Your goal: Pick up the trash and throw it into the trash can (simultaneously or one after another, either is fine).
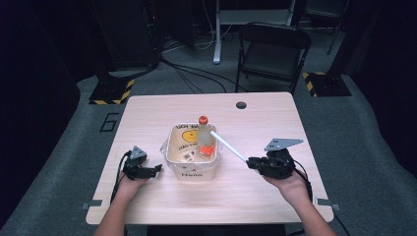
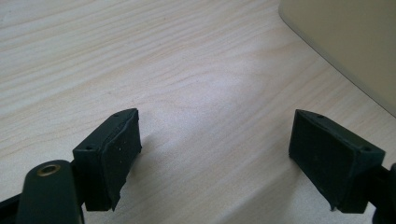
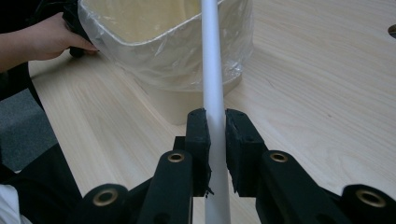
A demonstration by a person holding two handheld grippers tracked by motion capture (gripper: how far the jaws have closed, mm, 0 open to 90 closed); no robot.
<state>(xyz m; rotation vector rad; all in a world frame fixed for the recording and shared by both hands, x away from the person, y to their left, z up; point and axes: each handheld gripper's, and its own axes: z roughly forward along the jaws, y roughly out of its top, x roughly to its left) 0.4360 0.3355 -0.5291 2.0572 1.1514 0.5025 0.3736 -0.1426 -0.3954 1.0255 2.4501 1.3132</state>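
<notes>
So over on the left I've got the left gripper (image 1: 156, 169) resting on the wooden table (image 1: 255, 191) just beside the bin, jaws spread wide apart with nothing between them. In the middle sits one small cream bin (image 1: 192, 158) with a clear plastic liner (image 3: 154, 60), and one plastic bottle with an orange cap (image 1: 205, 136) already stands upright inside it, so I'd say that part is done. On the right, my right gripper (image 1: 250, 162) is clamped on one long white tube (image 1: 228, 145), whose far end reaches over the bin rim by the bottle. Looks like all that's left is tipping the tube in and letting go. Count: one bin, one bottle, one tube, two grippers.
</notes>
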